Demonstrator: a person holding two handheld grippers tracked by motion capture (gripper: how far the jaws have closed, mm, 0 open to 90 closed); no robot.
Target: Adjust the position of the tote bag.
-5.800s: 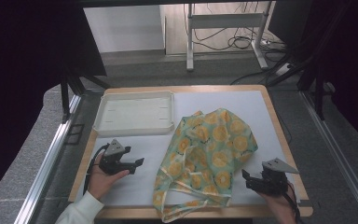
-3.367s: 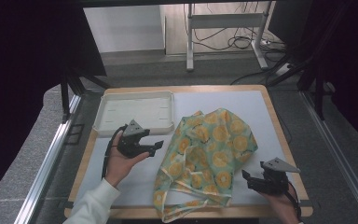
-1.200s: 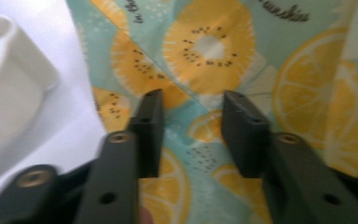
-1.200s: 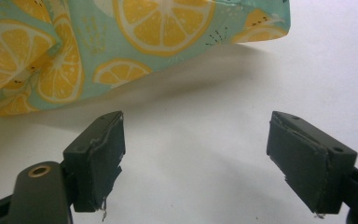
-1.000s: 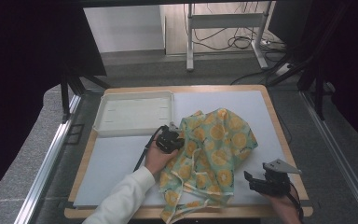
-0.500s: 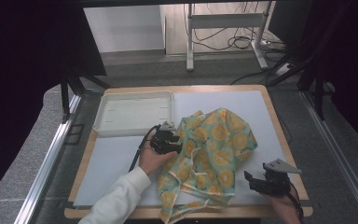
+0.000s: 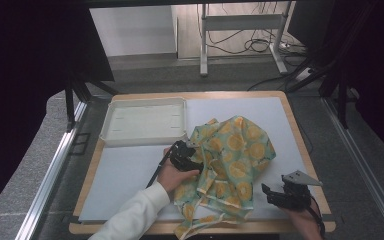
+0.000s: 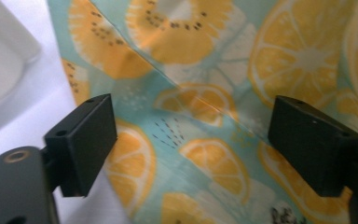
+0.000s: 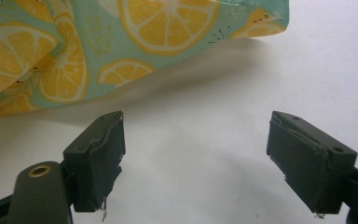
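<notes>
The left gripper (image 7: pixel 189 152), jaws just spread (nothing pinched), hovers over the cloth (image 7: pixel 230 165); the right gripper (image 7: pixel 275 196) gapes beside the cloth.

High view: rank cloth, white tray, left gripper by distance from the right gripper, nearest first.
From the right gripper, at the table's near right corner:
1. Cloth, just to its left, its lower edge close by.
2. Left gripper, at the cloth's left edge.
3. White tray, far left corner.
</notes>
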